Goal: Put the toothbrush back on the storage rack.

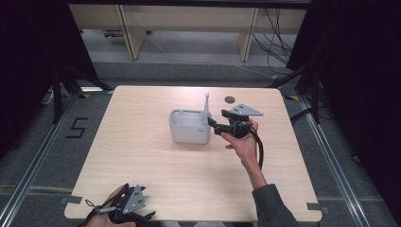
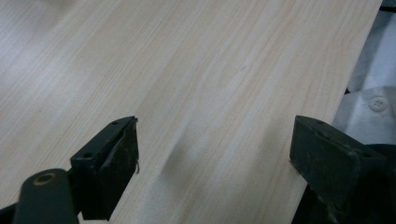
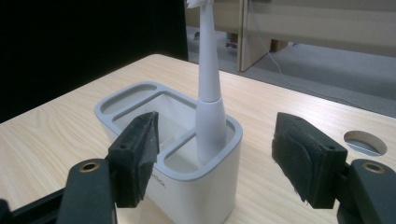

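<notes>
White plastic toothbrush (image 3: 206,88) upright in the near slot of the grey holder (image 3: 140,100), ahead of the right tongs (image 3: 219,154), spread wide with nothing pinched. Probably light, stiff, slick; best taken low on the thicker handle just above the rim. Holder wall close at 6 o'clock, likely to crowd the pads or tip. Cable hole (image 1: 230,99) at 1 o'clock from the holder. Left tongs (image 2: 212,154) open over bare desk (image 2: 196,60).
</notes>
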Tool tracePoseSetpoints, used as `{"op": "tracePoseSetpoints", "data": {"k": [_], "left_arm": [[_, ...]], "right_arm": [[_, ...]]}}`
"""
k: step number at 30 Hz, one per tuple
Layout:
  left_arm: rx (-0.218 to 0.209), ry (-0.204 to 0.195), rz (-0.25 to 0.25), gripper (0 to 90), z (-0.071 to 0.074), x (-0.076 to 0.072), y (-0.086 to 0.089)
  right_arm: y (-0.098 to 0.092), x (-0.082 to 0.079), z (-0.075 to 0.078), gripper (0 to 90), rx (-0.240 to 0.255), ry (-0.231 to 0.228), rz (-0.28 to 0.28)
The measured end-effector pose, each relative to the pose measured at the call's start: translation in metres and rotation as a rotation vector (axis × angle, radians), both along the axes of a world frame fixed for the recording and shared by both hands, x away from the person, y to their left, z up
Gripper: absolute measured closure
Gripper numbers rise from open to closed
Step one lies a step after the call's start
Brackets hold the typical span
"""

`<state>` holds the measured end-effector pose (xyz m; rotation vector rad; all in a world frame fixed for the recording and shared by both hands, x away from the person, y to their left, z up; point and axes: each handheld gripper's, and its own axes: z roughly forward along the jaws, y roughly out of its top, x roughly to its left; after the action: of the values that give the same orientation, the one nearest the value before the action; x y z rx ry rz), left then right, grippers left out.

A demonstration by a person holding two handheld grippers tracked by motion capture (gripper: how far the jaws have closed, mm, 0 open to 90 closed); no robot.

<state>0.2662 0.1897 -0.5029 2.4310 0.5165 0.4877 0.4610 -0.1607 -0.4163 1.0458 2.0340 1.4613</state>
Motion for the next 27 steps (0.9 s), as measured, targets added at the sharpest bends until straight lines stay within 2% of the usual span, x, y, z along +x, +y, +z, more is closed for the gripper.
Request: {"op": "tracePoseSetpoints", "data": {"k": [2,5,7,8,9,10,15,16,23,25,27], "left_arm": [[-0.001,0.000,0.002,15.3,0.000,0.000,0.000],[-0.001,-0.003,-0.001,15.3,0.001,0.000,0.000],[0.000,-0.005,0.001,15.3,0.001,0.000,0.000],[-0.003,-0.006,0.002,15.3,0.001,0.000,0.000],[-0.003,-0.006,0.002,15.3,0.001,0.000,0.000],[-0.004,-0.003,0.001,15.3,0.001,0.000,0.000],[-0.003,-0.005,0.000,15.3,0.001,0.000,0.000],[-0.002,-0.005,0.000,15.3,0.001,0.000,0.000],[-0.002,-0.005,0.002,15.3,0.001,0.000,0.001],[-0.002,-0.005,0.002,15.3,0.001,0.000,0.001],[-0.004,-0.004,0.001,15.3,0.001,0.000,0.000]], "right_arm": [[-0.001,0.000,0.000,32.0,0.000,-0.009,0.013],[-0.001,-0.002,0.001,31.7,0.007,0.005,0.005],[-0.002,-0.003,0.002,30.3,-0.001,-0.010,0.008],[-0.002,-0.005,0.002,29.9,0.030,0.022,0.009],[-0.002,-0.005,0.002,29.9,0.030,0.022,0.009],[-0.003,-0.007,0.003,29.5,0.033,0.044,0.027],[-0.005,-0.014,0.003,27.0,-0.003,0.029,0.028],[-0.004,-0.016,0.003,26.8,0.018,0.029,0.025],[-0.005,-0.021,0.007,23.6,0.023,0.031,0.041],[-0.004,-0.023,0.007,22.9,0.019,0.018,0.051],[-0.002,-0.027,0.007,21.9,0.022,0.039,0.055]]}}
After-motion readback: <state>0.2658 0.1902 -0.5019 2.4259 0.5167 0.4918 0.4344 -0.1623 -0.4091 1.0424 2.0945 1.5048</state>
